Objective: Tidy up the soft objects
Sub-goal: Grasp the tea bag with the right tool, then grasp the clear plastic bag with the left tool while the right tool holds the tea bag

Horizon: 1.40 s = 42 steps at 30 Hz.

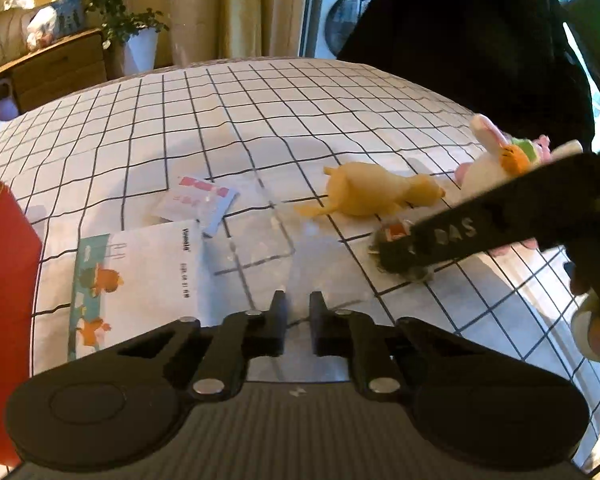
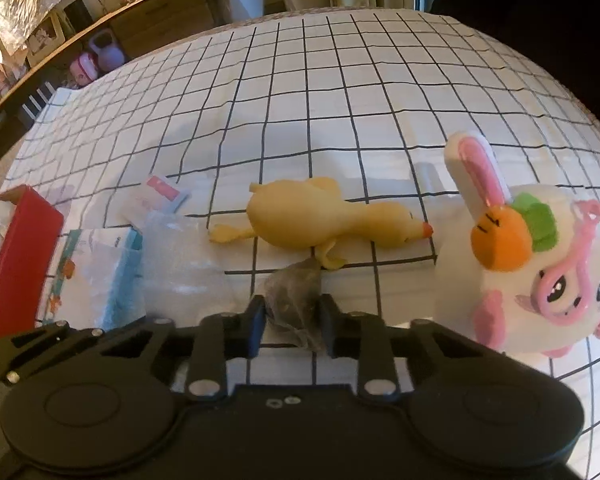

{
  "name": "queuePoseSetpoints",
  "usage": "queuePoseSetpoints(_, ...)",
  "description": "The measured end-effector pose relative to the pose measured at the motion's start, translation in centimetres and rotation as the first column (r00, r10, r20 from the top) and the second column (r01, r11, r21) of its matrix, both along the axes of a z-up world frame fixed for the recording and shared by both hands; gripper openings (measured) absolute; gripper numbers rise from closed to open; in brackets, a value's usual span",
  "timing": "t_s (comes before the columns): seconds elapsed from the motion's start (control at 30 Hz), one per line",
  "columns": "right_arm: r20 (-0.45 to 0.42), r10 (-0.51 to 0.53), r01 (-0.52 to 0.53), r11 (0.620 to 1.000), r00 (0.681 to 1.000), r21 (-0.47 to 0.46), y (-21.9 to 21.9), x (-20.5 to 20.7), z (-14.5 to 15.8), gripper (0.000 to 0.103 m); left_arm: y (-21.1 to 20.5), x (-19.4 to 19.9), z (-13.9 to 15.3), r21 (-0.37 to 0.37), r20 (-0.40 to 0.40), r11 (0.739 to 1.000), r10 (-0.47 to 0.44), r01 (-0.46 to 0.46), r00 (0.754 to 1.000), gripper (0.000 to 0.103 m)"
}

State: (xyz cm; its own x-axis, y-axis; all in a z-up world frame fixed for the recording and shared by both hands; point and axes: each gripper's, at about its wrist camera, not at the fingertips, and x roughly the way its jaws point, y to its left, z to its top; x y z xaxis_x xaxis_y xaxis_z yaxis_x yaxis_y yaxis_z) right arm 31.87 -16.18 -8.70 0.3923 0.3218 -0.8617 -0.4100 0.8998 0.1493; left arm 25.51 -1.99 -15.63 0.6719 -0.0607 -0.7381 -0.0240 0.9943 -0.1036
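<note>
The right gripper pinches a small crinkled clear packet just above the checked surface. The left gripper hangs nearly closed on nothing. Just right of the packet sits the white bunny plush; beyond it the yellow rubber chicken lies lengthwise, beak right. At far left the red box stands open, with paper packs between, probably in the way.

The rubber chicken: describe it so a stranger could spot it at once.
Start at the white tablecloth with black grid lines. Near its middle, the rubber chicken lies on its side, left of the white plush bunny and right of the flat packets. It is the only plain yellow, long-necked toy, with a small orange beak pointing toward the bunny.
</note>
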Motion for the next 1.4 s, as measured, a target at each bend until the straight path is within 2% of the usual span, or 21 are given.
queuePoseSetpoints(0.07,0.003,-0.004,0.004,1.0,1.0,0.002,-0.1,-0.2,0.0,0.012,0.3,0.0,0.2,-0.001,0.004,1.0,0.003,-0.003,1.0,0.008)
queuePoseSetpoints(0.2,0.017,-0.006,0.006,1.0,1.0,0.011,-0.8,-0.8,0.5,0.008,1.0,-0.2,0.9,-0.04,0.016,0.999,0.005,-0.005,1.0,0.005)
queuePoseSetpoints(0.4,0.024,0.005,-0.005,1.0,1.0,0.027,-2.1,-2.1,1.4,0.008,1.4,-1.1,1.6,-0.107,0.011,0.994,-0.022,0.023,1.0,0.005)
queuePoseSetpoints(0.73,0.021,0.029,-0.029,0.999,0.999,0.014,-3.1,-3.3,1.5,0.008,1.1,-2.7,3.3,-0.174,-0.025,0.985,-0.023,0.019,0.999,0.007)
queuePoseSetpoints(0.8,0.021,0.033,-0.034,0.999,0.999,0.015,-3.2,-3.4,1.5,0.008,0.7,-2.9,4.0,-0.167,-0.019,0.986,-0.027,0.024,0.999,0.011)
queuePoseSetpoints(0.83,0.019,0.036,-0.036,0.999,0.999,0.015,-3.3,-3.5,1.4,0.008,0.5,-2.9,4.3,-0.163,-0.016,0.986,-0.032,0.028,0.999,0.016)
queuePoseSetpoints(0.9,0.018,0.042,-0.042,0.999,0.999,0.014,-3.4,-3.6,1.3,0.008,0.1,-2.5,4.7,-0.158,-0.017,0.987,-0.03,0.027,0.999,0.034)
queuePoseSetpoints(0.93,0.016,0.044,-0.044,0.999,0.999,0.012,-3.5,-3.7,1.2,0.008,-0.2,-2.3,4.8,-0.153,-0.021,0.988,-0.024,0.02,0.999,0.056)
queuePoseSetpoints(0.97,0.015,0.046,-0.046,0.999,0.999,0.012,-3.6,-3.8,1.2,0.008,-0.3,-2.0,4.9,-0.143,-0.021,0.99,-0.019,0.016,1.0,0.073)
queuePoseSetpoints(1.07,0.015,0.06,-0.06,0.998,0.998,0.009,-3.8,-4.1,1.3,0.008,-1.2,-1.3,4.8,-0.113,-0.017,0.994,-0.001,-0.001,1.0,0.074)
queuePoseSetpoints(1.2,0.011,0.065,-0.065,0.998,0.998,0.002,-4.6,-4.2,1.3,0.009,-1.6,0.7,3.0,-0.093,-0.085,0.995,0.023,-0.031,0.996,0.075)
queuePoseSetpoints(1.4,0.0,0.087,-0.087,0.996,0.996,-0.01,-5.5,-4.3,1.0,0.009,-1.9,2.6,0.6,-0.057,-0.137,0.996,0.054,-0.062,0.989,0.075)
